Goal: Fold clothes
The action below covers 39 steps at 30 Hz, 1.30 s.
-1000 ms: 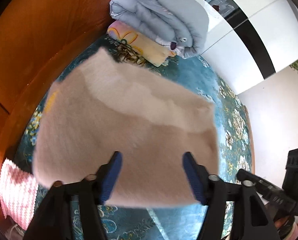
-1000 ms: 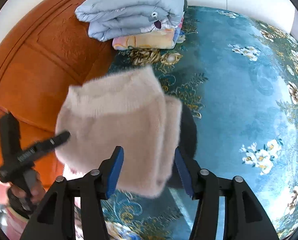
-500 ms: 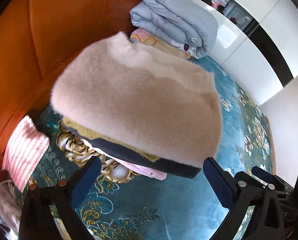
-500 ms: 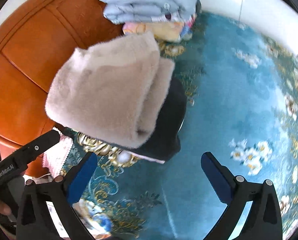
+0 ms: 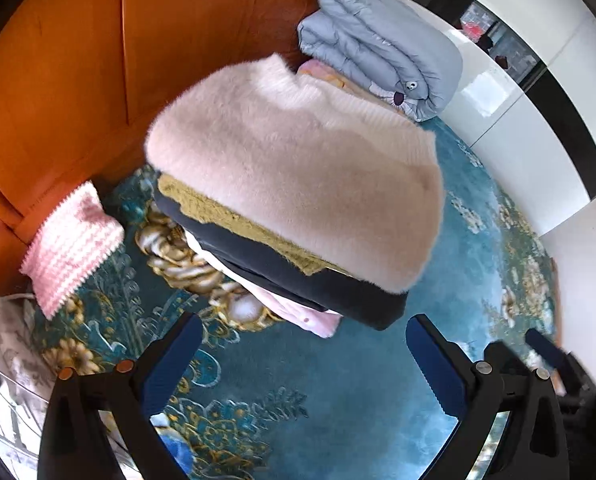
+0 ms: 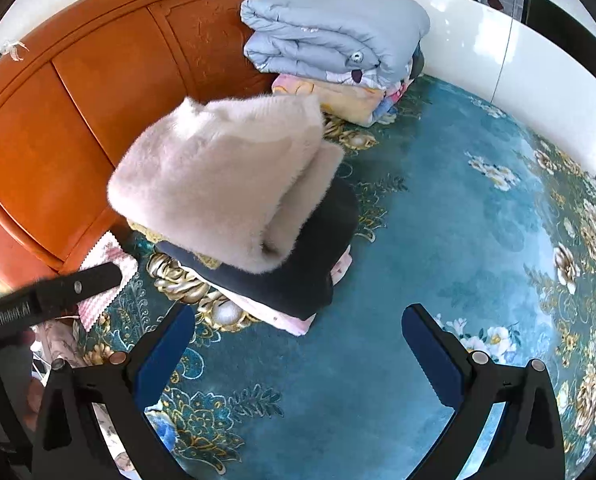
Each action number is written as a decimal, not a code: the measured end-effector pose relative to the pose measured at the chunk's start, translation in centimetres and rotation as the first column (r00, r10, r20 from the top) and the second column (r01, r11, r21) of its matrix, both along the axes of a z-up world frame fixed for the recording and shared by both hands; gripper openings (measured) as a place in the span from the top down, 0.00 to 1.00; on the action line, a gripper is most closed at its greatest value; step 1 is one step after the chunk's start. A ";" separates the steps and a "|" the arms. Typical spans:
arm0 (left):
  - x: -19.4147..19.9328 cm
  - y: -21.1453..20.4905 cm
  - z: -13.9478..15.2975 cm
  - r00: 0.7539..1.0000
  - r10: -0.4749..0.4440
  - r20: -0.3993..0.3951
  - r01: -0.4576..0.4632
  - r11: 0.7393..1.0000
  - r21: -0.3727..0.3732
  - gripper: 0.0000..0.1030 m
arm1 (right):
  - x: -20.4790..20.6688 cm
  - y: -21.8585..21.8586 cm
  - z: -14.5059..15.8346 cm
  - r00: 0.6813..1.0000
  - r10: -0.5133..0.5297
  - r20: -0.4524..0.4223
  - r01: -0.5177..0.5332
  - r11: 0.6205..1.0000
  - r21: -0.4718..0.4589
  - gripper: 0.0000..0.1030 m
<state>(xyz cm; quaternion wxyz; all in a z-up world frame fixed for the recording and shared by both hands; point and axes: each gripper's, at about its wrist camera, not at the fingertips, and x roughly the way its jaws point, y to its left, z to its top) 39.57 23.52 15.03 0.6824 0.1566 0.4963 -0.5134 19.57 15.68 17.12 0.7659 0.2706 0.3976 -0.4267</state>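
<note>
Folded pink fuzzy sweater (image 5: 298,184) now rests atop clothes stack (image 6: 298,264) on teal bedspread (image 6: 438,220); left gripper (image 5: 302,364) and right gripper (image 6: 298,352) released it, both spread wide, pulled back

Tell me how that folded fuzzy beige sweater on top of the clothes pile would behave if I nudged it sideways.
The fuzzy beige sweater looks soft and floppy, so it would probably bunch rather than slide whole. It overhangs the dark garment beneath it, so its loose folded edge may unroll.
</note>
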 end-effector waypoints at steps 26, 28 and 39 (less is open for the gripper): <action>-2.5 -0.5 -1.1 0.967 -0.098 0.234 0.081 0.993 0.082 0.00 | 1.2 2.1 -1.1 0.993 0.068 -0.095 -0.074 0.995 -0.060 0.00; -2.4 -0.4 -1.1 0.968 -0.091 0.233 0.074 0.994 0.081 0.00 | 1.3 2.0 -1.2 0.993 0.069 -0.099 -0.075 0.995 -0.058 0.00; -2.5 0.4 -1.2 0.970 -0.104 0.220 0.087 0.992 0.088 0.00 | 1.8 2.7 -1.5 0.989 0.083 -0.123 -0.088 0.996 -0.035 0.00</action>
